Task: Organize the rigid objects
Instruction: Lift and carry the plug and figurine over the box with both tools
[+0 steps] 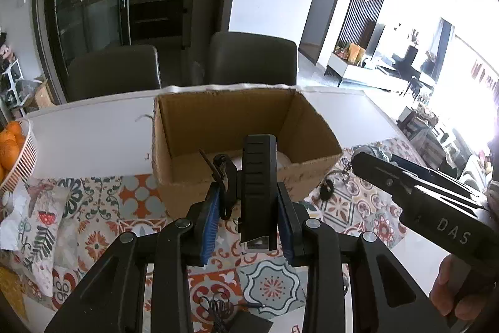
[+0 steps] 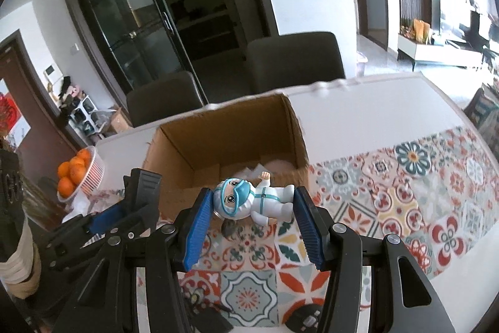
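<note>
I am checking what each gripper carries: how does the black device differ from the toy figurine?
The black device is dark, ribbed and boxy; the toy figurine is white and teal with a masked face. The device stands lengthwise in the left gripper; the figurine lies crosswise in the right gripper. Both are held near the cardboard box.

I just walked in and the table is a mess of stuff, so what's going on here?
A person is tidying small items into an open brown cardboard box on the patterned tablecloth, using two handheld grippers. The left gripper is clamped on a black ribbed rectangular device, held just in front of the box. The right gripper holds a small white-suited toy figure with blue goggles and mask lying sideways between its blue pads, also near the box's front edge. Neither item is inside yet.
</note>
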`<state>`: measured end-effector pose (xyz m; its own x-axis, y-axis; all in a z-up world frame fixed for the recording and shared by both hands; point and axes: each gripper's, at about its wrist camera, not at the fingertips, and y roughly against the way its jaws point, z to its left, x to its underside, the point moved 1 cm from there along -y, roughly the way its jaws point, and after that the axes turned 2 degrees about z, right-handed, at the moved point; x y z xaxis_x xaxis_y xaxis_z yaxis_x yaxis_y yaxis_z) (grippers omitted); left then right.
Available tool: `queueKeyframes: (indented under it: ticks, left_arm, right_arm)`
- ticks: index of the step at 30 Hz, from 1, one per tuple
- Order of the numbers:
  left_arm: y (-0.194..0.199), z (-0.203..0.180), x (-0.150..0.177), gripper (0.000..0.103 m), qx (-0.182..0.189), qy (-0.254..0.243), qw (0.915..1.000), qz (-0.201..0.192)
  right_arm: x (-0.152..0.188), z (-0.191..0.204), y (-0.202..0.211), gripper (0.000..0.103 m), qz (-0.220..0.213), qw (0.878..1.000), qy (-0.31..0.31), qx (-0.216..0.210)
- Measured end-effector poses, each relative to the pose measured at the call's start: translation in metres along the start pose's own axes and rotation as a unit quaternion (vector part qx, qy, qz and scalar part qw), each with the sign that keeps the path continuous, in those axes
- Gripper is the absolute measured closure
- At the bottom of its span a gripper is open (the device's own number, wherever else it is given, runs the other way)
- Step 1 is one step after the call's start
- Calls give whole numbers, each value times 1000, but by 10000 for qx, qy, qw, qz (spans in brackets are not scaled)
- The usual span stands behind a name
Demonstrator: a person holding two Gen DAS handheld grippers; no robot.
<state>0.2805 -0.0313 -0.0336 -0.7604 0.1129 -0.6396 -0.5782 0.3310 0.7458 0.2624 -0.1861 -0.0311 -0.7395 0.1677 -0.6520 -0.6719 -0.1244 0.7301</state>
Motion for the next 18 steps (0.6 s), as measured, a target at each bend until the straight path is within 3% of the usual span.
queueKeyframes:
  ticks: [18]
  left_arm:
    - [-3,15,-46,70,-162,-76,9998,-41]
  right_arm:
    - [-51,23,-5,49,-174,9990,360,-197]
